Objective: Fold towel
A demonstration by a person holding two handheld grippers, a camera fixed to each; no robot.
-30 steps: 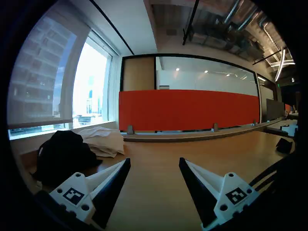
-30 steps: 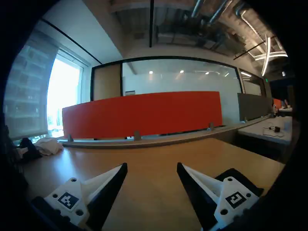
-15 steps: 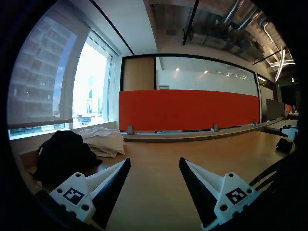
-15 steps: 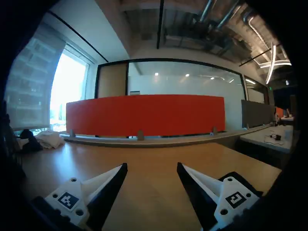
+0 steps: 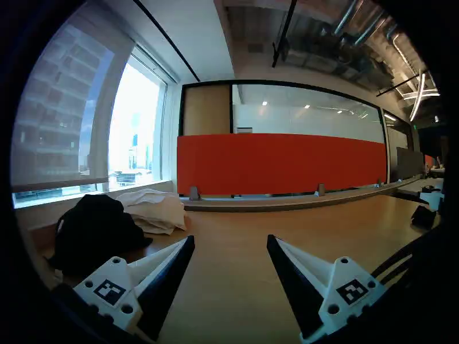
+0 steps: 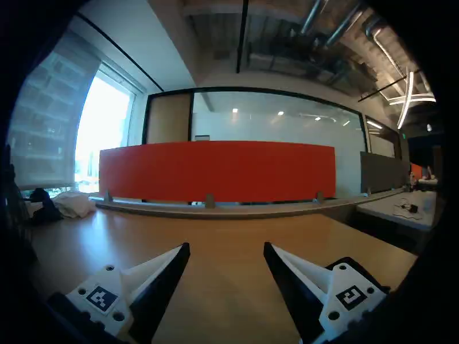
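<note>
A pile of white towels [image 5: 155, 209] lies on the wooden table [image 5: 241, 241] at the far left by the window, behind a black bag. In the right gripper view the same white towels [image 6: 73, 203] sit small at the far left. My left gripper [image 5: 230, 246] hovers low over the table, open, nothing between its fingers, well short of the towels. Over the bare wood, my right gripper [image 6: 226, 252] is likewise open and holds nothing.
A black bag [image 5: 94, 232] rests in front of the towels at the left. An orange divider panel [image 5: 281, 163] runs along the table's far edge. A small black object [image 5: 423, 217] lies at the right. Another desk [image 6: 399, 206] stands beyond the table's right end.
The right gripper's view has shifted a little, tilting and turning so the towels sit slightly higher and further right. The left gripper has stayed still.
</note>
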